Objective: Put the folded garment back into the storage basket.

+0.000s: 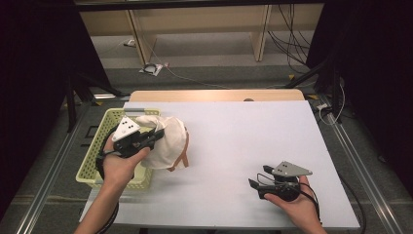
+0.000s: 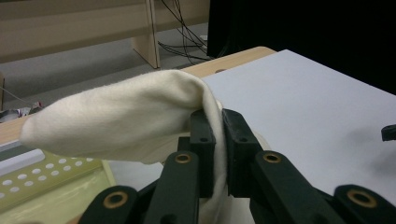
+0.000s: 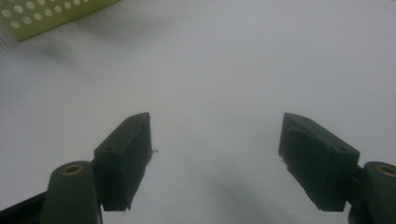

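Left gripper view: our left gripper (image 2: 218, 140) pinches a thin fold of the cream cloth (image 2: 116, 119) between pressed-together fingers (image 2: 203, 140) — most of it bulges beyond the tips, over the yellow basket (image 1: 92, 161) rim. We judge the narrow bite could slip under the hanging weight. Right gripper (image 1: 256, 187) idles apart, fingers (image 3: 123, 158) spread over bare table (image 1: 243, 136).

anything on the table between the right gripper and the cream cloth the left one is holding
Nothing: the high view shows bare white table between the right gripper and the cloth.
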A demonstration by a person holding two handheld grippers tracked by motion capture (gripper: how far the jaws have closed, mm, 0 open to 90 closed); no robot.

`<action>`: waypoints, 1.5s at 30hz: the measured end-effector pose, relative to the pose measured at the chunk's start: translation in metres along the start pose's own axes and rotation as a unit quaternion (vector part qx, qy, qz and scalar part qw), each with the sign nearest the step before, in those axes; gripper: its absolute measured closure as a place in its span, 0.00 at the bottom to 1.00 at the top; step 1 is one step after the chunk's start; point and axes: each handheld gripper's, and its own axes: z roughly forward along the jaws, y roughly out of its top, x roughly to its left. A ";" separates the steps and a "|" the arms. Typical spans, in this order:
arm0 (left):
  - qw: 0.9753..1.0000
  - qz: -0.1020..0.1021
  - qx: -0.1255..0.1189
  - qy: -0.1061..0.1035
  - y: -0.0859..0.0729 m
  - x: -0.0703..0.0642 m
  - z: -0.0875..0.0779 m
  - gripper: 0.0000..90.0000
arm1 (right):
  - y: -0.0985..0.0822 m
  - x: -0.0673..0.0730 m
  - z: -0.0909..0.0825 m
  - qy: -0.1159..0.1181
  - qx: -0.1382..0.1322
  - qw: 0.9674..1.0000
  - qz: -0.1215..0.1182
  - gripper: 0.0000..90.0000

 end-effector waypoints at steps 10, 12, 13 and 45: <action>1.000 -0.003 -0.004 0.002 0.000 0.001 0.000 0.92 | 0.000 0.000 0.000 0.000 0.000 1.000 0.000 0.30; 1.000 -0.004 -0.005 0.002 0.000 0.001 -0.001 0.93 | 0.000 0.000 0.000 0.001 0.001 1.000 0.000 0.29; 1.000 -0.004 -0.005 0.002 0.000 0.002 -0.001 0.93 | 0.000 0.000 0.000 0.001 0.001 1.000 0.000 0.29; 1.000 -0.011 -0.019 0.012 0.002 0.008 -0.007 0.92 | 0.000 0.000 0.000 0.001 0.000 1.000 -0.002 0.29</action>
